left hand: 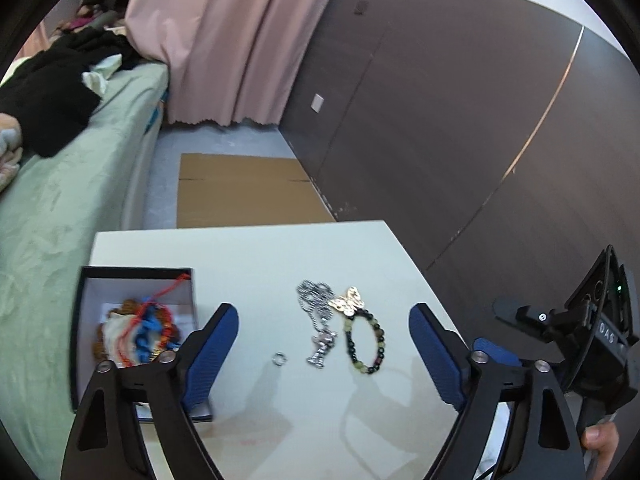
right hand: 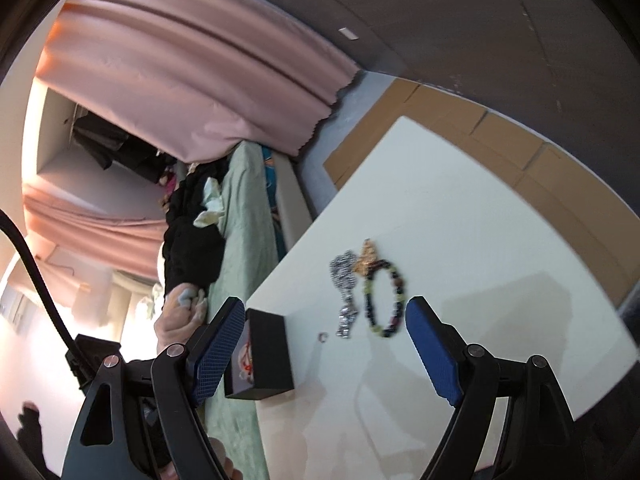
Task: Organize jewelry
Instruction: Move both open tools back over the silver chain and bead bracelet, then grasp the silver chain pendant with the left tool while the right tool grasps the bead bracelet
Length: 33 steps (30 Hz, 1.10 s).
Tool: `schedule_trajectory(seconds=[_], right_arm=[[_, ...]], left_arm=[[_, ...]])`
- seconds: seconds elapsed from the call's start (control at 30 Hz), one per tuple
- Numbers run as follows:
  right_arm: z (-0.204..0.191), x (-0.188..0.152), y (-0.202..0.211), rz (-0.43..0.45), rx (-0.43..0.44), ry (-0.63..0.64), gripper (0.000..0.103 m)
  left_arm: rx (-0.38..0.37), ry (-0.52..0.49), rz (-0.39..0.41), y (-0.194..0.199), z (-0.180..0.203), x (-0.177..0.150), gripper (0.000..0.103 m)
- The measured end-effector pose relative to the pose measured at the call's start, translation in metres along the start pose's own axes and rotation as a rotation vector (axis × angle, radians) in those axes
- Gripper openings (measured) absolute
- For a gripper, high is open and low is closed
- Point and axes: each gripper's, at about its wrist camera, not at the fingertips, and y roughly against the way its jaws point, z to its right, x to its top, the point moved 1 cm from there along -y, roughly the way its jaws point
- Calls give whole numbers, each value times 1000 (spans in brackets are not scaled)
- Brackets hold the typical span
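On the white table lie a silver chain necklace, a gold butterfly piece, a dark and green bead bracelet and a small silver ring. A black box at the left holds red, blue and brown jewelry. My left gripper is open above the ring and necklace, nothing between its blue pads. In the right wrist view the necklace, bracelet, ring and box show too. My right gripper is open over them, holding nothing.
A bed with a green cover and dark clothes runs along the table's left side. Flat cardboard lies on the floor beyond the table. A dark wall stands at the right, a pink curtain at the back.
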Motion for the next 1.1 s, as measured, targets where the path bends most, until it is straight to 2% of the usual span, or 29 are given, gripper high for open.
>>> schedule_trajectory(seconds=[0.2, 0.33, 0.4, 0.83, 0.9, 1.03, 1.07, 1.1], right_arm=[[20, 8, 11, -3, -4, -46, 83], [28, 13, 15, -2, -1, -60, 83], [33, 14, 16, -8, -15, -71, 83], [47, 16, 10, -57, -66, -98, 83], [48, 16, 8, -65, -72, -100, 83], [49, 14, 5, -72, -78, -102, 83], [50, 14, 4, -74, -81, -101, 83], [50, 14, 3, -76, -83, -100, 83]], left_arm=[[4, -42, -61, -28, 20, -8, 69], [45, -63, -113, -53, 29, -14, 56], [59, -61, -137, -62, 29, -17, 53], [189, -139, -256, -110, 31, -44, 47], [179, -146, -253, -112, 32, -45, 46], [218, -221, -246, -115, 39, -49, 46], [214, -222, -244, -114, 39, -49, 44], [208, -213, -243, -113, 37, -49, 35]])
